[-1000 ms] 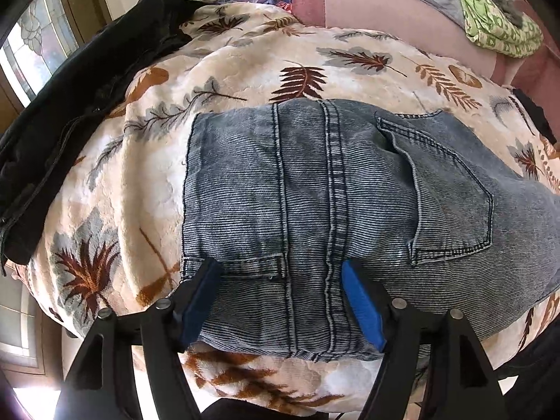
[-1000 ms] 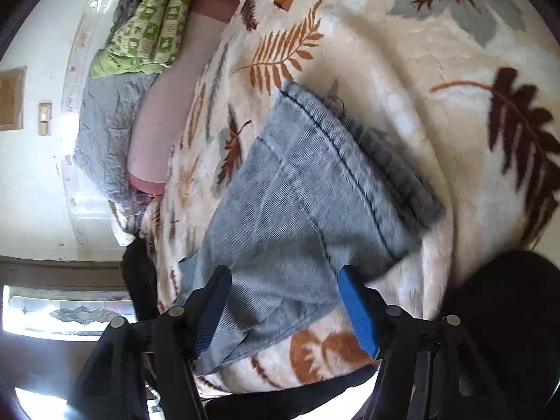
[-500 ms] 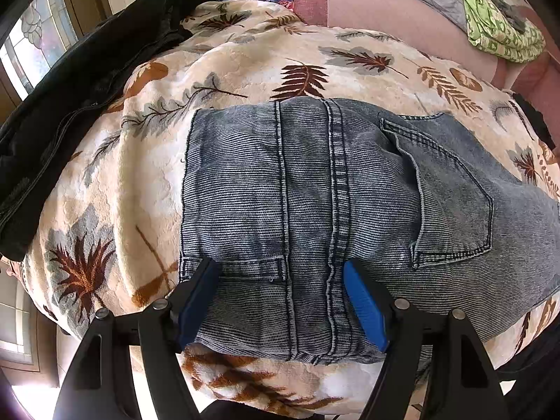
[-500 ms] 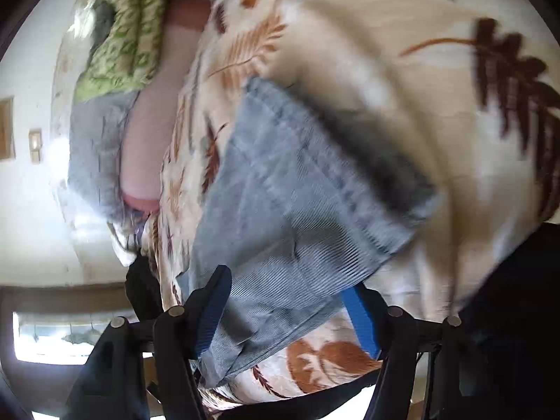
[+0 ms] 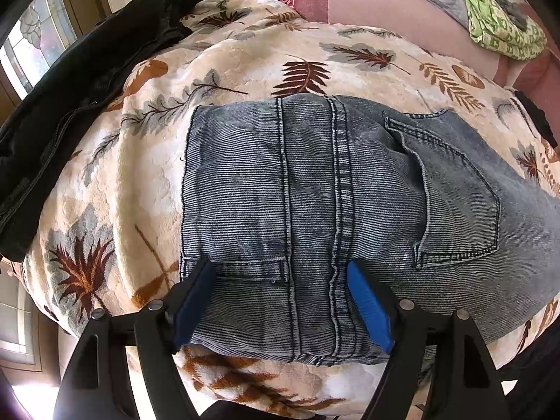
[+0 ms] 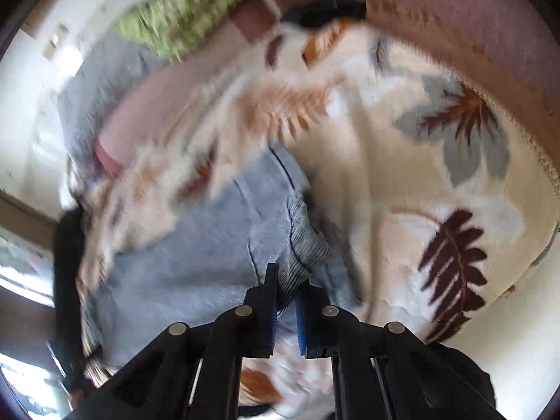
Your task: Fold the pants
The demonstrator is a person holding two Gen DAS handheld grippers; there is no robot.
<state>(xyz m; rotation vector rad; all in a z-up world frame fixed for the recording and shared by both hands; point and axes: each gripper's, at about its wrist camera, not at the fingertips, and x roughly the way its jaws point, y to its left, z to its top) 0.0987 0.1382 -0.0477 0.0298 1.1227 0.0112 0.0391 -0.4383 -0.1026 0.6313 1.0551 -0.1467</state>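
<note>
While pants (image 5: 315, 203) lie flat on leaf-print blanket (image 5: 245, 63) of bed, fold judged in hand. Right claw (image 6: 286, 301) clenched on bunched denim edge (image 6: 301, 245), cloth pinched between pads. Left claw (image 5: 280, 301) released, jaws spread wide, waistband end between them, nothing gripped. Advice: left claw to be closed on near edge before lifting; both corners to be carried level, seam kept straight. Left view: back pocket (image 5: 451, 203), black jacket (image 5: 70, 105) beyond claw, to left. Right view, blurred: pinch itself shown.
</note>
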